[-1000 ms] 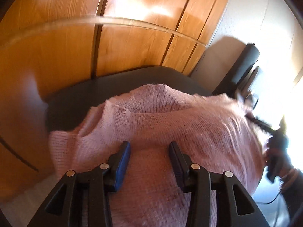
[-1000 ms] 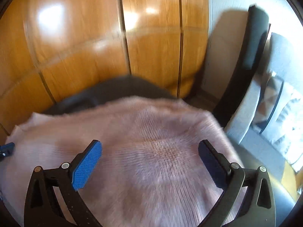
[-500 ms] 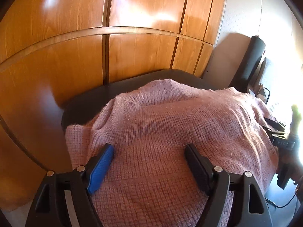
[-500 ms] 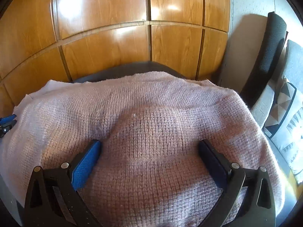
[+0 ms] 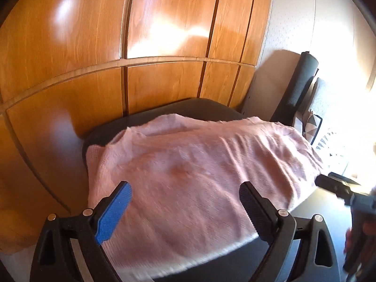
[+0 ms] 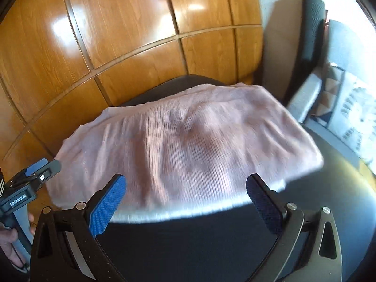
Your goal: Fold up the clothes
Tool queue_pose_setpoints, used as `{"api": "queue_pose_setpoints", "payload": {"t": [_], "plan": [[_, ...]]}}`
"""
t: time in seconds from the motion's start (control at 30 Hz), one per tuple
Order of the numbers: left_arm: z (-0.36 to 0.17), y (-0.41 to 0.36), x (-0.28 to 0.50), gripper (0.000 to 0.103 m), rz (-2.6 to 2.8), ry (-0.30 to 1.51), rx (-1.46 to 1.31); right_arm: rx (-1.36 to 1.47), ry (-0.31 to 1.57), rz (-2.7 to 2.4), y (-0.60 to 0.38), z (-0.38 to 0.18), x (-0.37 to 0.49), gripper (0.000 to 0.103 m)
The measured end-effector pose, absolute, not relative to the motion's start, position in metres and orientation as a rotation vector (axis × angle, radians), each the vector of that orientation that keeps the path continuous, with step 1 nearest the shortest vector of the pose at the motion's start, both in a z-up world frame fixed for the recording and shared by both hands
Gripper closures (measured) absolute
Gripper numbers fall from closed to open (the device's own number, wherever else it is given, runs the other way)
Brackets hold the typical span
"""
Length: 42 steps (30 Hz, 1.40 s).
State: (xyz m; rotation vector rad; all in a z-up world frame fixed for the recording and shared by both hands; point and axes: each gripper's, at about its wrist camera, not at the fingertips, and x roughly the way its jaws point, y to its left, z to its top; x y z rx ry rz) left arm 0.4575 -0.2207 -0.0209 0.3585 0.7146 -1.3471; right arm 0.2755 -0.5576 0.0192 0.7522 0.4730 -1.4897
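Observation:
A pink knitted sweater (image 5: pixel 192 169) lies folded flat on a dark round table (image 5: pixel 206 108); it also shows in the right wrist view (image 6: pixel 188 150). My left gripper (image 5: pixel 184 202) is open and empty, above the sweater's near left part. My right gripper (image 6: pixel 185 195) is open and empty, at the sweater's near edge, over bare table (image 6: pixel 199 239). The left gripper also shows in the right wrist view (image 6: pixel 35 171) at the sweater's left end. The right gripper shows at the right edge of the left wrist view (image 5: pixel 338 185).
Glossy wooden wall panels (image 5: pixel 164 35) stand close behind the table. A black rolled mat (image 6: pixel 310 35) leans on the white wall at the right. A patterned cushion (image 6: pixel 347 108) lies at the far right.
Both grippers have pulled back and up from the sweater. The left gripper's jaws have opened wide. The sweater's near edge and bare table now show.

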Motion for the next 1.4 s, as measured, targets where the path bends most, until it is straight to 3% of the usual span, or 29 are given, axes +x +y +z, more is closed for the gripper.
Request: {"api": "queue_pose_setpoints", "payload": {"t": [0.4, 0.6, 0.83, 1.4], "plan": [[0.01, -0.164, 0.439, 0.009, -1.4, 0.739, 0.221, 0.675, 0.459, -1.589, -0.438, 0.048, 0.308, 0.0], [0.029, -0.139, 0.431, 0.009, -1.405, 0.649, 0.235, 0.628, 0.455, -1.588, -0.409, 0.059, 0.318, 0.0], [0.038, -0.136, 0.427, 0.009, -1.432, 0.688, 0.246, 0.591, 0.426, -1.62, -0.395, 0.075, 0.318, 0.0], [0.064, -0.116, 0.421, 0.009, -1.337, 0.565, 0.256, 0.526, 0.423, -1.604, -0.399, 0.1, 0.33, 0.0]]}}
